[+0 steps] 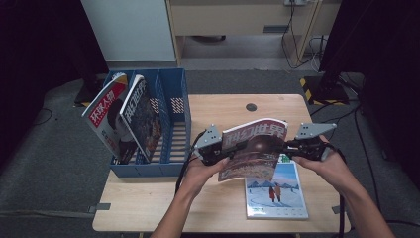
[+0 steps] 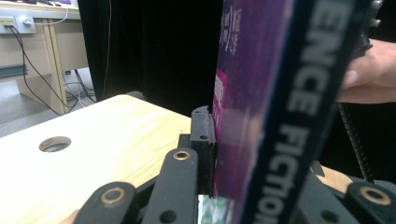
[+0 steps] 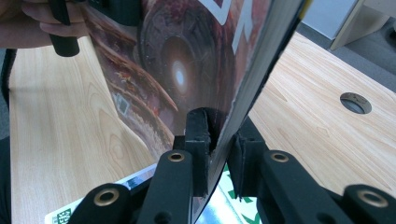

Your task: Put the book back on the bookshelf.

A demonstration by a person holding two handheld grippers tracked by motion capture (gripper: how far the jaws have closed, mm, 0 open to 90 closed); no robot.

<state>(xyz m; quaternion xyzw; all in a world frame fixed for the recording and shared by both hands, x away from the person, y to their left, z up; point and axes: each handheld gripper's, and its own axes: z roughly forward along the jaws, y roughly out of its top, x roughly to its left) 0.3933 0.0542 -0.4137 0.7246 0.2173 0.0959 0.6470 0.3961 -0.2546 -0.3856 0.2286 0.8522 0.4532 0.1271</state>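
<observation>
Together we hold up a thin magazine with a dark purple and red cover [image 1: 253,148] above the pale wooden bench [image 1: 218,111]. Our left claw [image 1: 219,154] pinches its left edge, and our right claw [image 1: 288,147] pinches its right edge, so both claws are closed tight on it. The magazine is off the bench and tilted, with its top edge highest.

Big white Chinese signs run across the top of the cover; we cannot read them clearly. In the left gripper view, the magazine [image 2: 261,116] stands edge-on between the black jaws, and white letters on a dark blue strip spell "ENCE FICTION". In the right gripper view, the cover [image 3: 187,70] shows a round glowing picture in brown and red, and the page edge sits clamped between the two jaws.

Just under the held magazine, a second magazine with a snowy blue picture of two people [image 1: 275,191] lies flat on the bench.

At the left end of the bench stands a blue plastic file rack [image 1: 171,124]. Two more magazines lean in its left slots: one with a red cover [image 1: 105,116] and one with a dark cover [image 1: 141,116]. Both carry large white Chinese signs.

A small round hole [image 1: 251,107] is near the far edge of the bench.
</observation>
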